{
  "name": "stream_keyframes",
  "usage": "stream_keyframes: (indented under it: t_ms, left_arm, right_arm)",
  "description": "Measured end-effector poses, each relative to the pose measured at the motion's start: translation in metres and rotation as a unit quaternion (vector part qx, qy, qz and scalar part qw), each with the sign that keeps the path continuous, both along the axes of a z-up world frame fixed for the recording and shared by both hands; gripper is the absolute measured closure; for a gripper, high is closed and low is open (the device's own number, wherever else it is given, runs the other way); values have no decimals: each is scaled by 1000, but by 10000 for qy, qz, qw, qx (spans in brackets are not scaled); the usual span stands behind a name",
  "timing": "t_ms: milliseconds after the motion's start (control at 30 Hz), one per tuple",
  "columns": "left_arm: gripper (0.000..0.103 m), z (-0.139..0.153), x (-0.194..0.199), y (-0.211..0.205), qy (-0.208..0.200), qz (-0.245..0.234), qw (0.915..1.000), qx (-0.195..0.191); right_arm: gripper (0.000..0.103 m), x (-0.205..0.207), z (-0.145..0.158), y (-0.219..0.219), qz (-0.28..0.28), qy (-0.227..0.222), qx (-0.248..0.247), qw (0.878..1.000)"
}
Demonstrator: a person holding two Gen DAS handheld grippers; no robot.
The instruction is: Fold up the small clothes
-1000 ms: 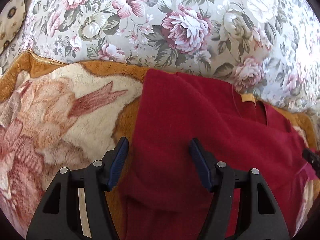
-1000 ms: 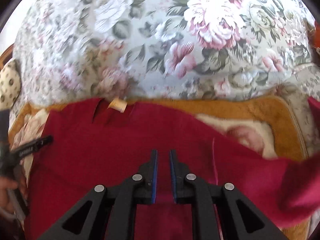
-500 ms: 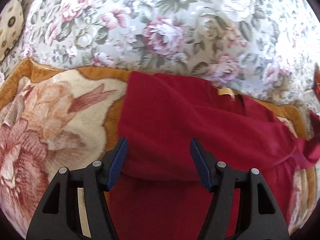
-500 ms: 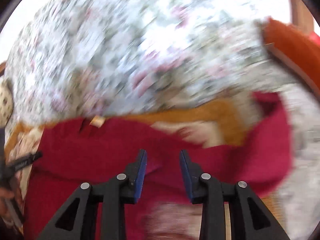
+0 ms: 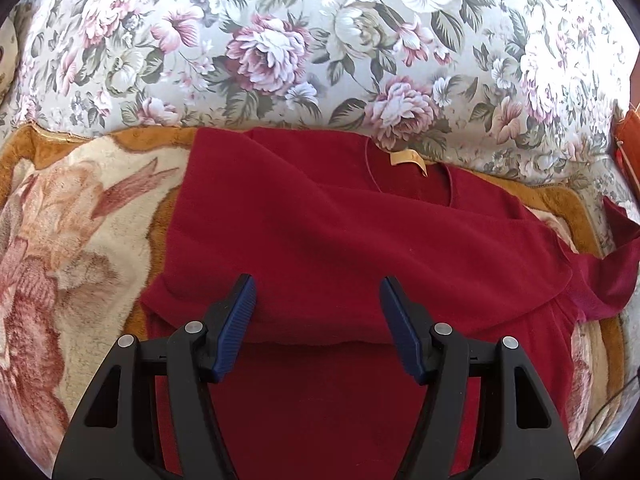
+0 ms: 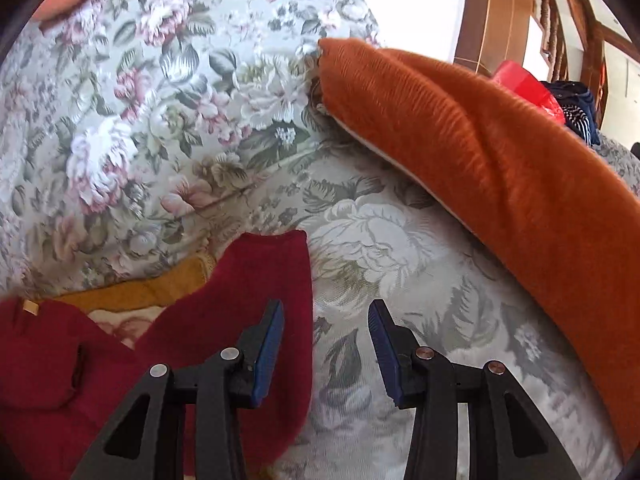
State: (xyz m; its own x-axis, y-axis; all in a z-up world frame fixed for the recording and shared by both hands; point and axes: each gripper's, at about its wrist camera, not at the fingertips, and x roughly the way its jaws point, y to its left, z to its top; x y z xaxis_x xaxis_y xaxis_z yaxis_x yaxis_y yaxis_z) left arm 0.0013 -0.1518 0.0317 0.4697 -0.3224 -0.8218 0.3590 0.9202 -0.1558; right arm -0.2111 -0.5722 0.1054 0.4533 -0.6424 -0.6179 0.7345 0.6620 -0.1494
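A dark red long-sleeved top (image 5: 340,240) lies on a plush orange-and-cream blanket (image 5: 72,232), with a yellow neck label (image 5: 408,159) at the back. One sleeve is folded across its body. My left gripper (image 5: 318,312) is open and empty above the folded sleeve's hem. In the right wrist view the other sleeve (image 6: 256,280) stretches out to the right onto the floral seat. My right gripper (image 6: 326,340) is open and empty at that sleeve's right edge, over the seat.
A floral sofa back (image 5: 320,40) rises behind the blanket. An orange ribbed cushion (image 6: 500,152) lies at the right on the floral seat (image 6: 400,240). Wooden furniture (image 6: 504,12) and a heap of clothes (image 6: 572,108) stand far right.
My right gripper opened, let go of the red top and swung right to the outstretched sleeve. My left gripper stayed open and drew back a little from the top.
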Motion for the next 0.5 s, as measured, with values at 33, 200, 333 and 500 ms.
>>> stream_keyframes:
  t_ms: [33,200,333,500]
  left_arm:
    - [39,0,-1,-1,-1,-13,10000,-9]
    - [39,-2,-1,-4,9,-40,10000,28]
    - [39,1,-2,2,23,-3,10000,-35]
    - [39,12,1,18,-40,153,9998,-116]
  right_arm:
    - [63,4,-4,-4,-16,95,11,10000]
    - [72,26,-28,-5,171,417,-126,9989]
    - [97,32,-33,-4,271,692,-220,9970]
    - [100,-11,8,7,436,-634,498,9958]
